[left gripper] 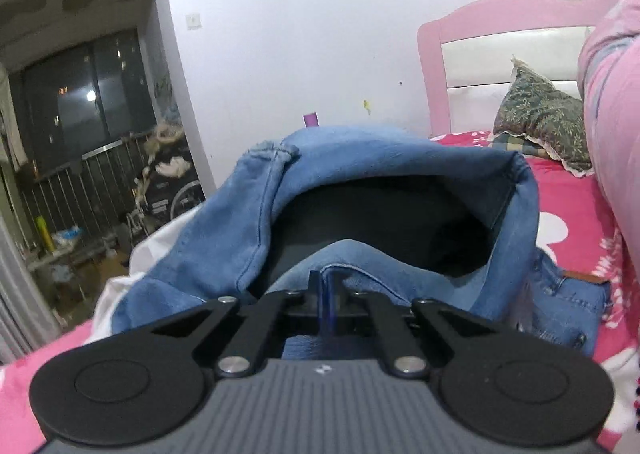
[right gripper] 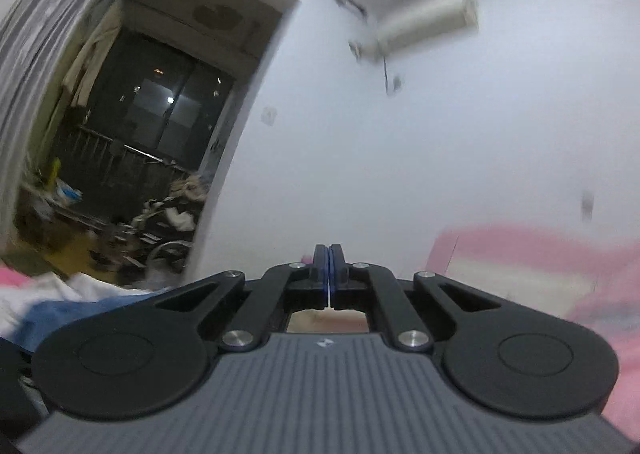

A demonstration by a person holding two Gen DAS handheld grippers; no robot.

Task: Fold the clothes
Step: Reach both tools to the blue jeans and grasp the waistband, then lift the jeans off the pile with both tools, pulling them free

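Light blue jeans [left gripper: 224, 221] rise off the pink bed sheet [left gripper: 572, 221] in the left wrist view, with one opening gaping wide and dark inside. My left gripper [left gripper: 326, 284] is shut on a hem of the jeans, and the denim folds over its fingertips. A flat part of the jeans [left gripper: 568, 306] lies on the bed to the right. In the right wrist view my right gripper [right gripper: 329, 266] is shut with nothing between its fingers, pointing level at the white wall. The jeans [right gripper: 72, 312] show blurred at that view's lower left.
A white cloth [left gripper: 120, 286] lies under the jeans at the left. A patterned pillow [left gripper: 540, 113] leans on the pink headboard [left gripper: 440, 65]. A person's pink sleeve [left gripper: 612, 93] fills the right edge. A cluttered balcony doorway [left gripper: 80, 113] opens at the left.
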